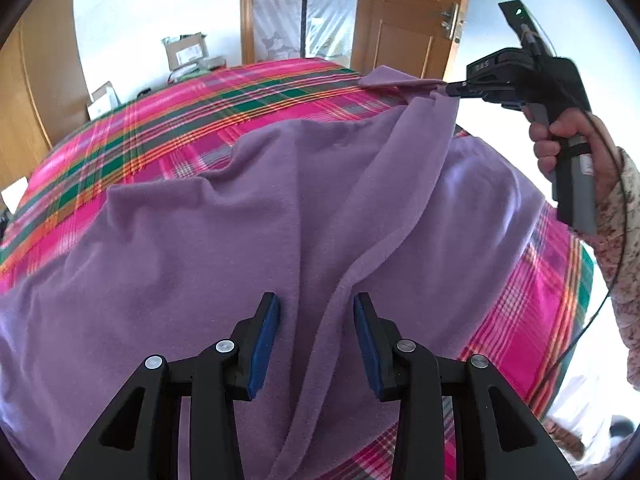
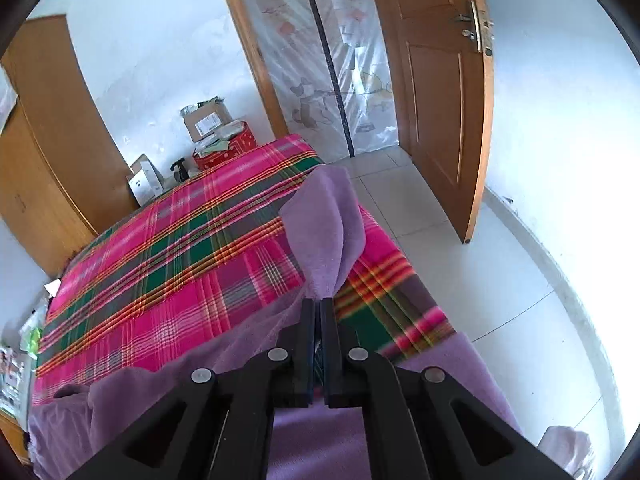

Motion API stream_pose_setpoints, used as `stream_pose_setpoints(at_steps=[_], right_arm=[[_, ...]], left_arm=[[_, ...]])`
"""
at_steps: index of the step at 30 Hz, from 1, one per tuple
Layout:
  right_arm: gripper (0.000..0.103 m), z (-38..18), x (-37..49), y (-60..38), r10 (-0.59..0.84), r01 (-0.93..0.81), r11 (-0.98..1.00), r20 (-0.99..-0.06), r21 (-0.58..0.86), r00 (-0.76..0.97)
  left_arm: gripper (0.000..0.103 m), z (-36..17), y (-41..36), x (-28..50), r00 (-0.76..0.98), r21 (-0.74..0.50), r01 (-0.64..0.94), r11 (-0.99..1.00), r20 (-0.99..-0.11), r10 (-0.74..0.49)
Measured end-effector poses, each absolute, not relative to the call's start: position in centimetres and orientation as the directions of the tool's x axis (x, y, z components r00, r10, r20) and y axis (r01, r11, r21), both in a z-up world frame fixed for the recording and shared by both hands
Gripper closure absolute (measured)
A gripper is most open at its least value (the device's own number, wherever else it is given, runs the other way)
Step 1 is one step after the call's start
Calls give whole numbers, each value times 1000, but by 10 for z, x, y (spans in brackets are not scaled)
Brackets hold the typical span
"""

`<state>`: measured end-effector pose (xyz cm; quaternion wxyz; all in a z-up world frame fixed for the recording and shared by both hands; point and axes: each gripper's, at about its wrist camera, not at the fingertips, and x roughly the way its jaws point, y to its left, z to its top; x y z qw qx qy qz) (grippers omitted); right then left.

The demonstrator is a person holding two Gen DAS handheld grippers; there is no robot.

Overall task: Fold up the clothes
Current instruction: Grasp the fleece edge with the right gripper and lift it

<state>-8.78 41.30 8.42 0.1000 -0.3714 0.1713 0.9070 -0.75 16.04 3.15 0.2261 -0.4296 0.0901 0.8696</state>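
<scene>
Garment: purple fleece garment (image 1: 248, 232) is lying across the plaid bed (image 1: 168, 128), one part lifted toward the bed's far corner.
Right gripper (image 2: 320, 304): fingers are pinching that fabric.
Left gripper (image 1: 316, 312): fingers are spread, straddling a ridge.
Risk: the thin pinch is likely slipping under tension; the unpinned body is dragging.

Matt purple fleece garment (image 1: 248, 232) on woven plaid bedcover (image 1: 168, 136)

plaid bedspread (image 2: 168, 264) | open wooden door (image 2: 444, 92) | cardboard boxes (image 2: 208, 120) | wardrobe, perhaps (image 2: 44, 152)
</scene>
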Motion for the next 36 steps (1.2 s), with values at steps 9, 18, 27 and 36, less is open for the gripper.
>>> stream_pose_setpoints(at_steps=[9, 18, 27, 36], right_arm=[[101, 76, -64, 423, 49, -327, -904, -694, 275, -718], [101, 60, -59, 423, 44, -331, -900, -696, 283, -717], [95, 41, -69, 421, 16, -292, -922, -728, 255, -686], [85, 33, -80, 424, 2, -286, -924, -743, 255, -669]], left_arm=[[63, 33, 171, 10, -572, 65, -514, -855, -769, 285], [63, 27, 183, 13, -587, 150, -549, -822, -770, 251], [63, 26, 181, -2, -588, 128, -510, -851, -773, 237], [63, 26, 182, -5, -584, 130, -519, -845, -775, 240]])
